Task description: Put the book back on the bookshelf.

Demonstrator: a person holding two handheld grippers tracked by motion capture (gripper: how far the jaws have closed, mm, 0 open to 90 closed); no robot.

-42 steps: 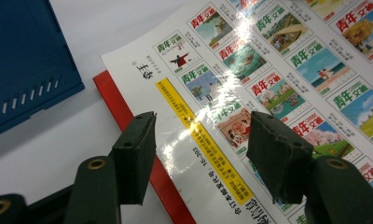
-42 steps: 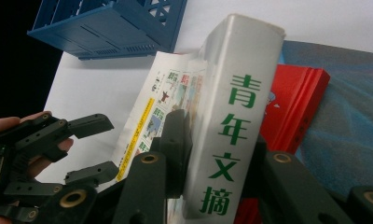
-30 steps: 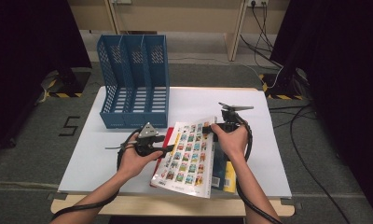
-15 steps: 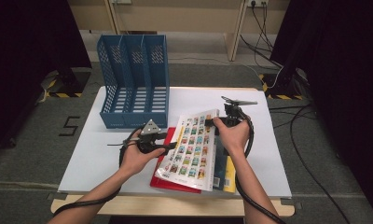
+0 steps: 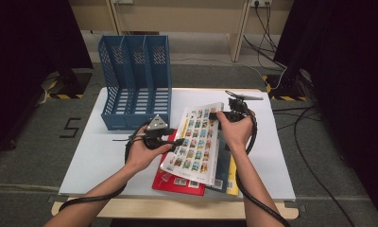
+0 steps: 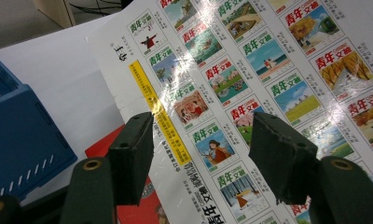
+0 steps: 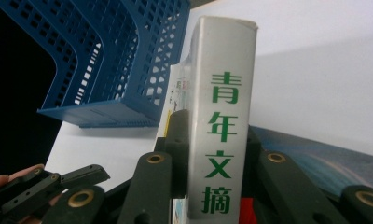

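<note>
White counter (image 5: 107,161) carries a raised magazine (image 5: 196,137), long axis running from 1 to 7 o'clock above the stacked books (image 5: 177,182). Right gripper (image 5: 219,116) clamps its spine edge at 1 o'clock; left gripper (image 5: 177,141) at 9, jaws open, having just widened, is nearer the file rack (image 5: 135,80).

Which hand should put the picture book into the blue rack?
Right, most likely. The right gripper already clamps the white book by its spine, lifting it. The left gripper is open beside the cover, gripping nothing, though nearer the blue rack.

Black fingers (image 6: 133,154), brass rivets, black cables
</note>
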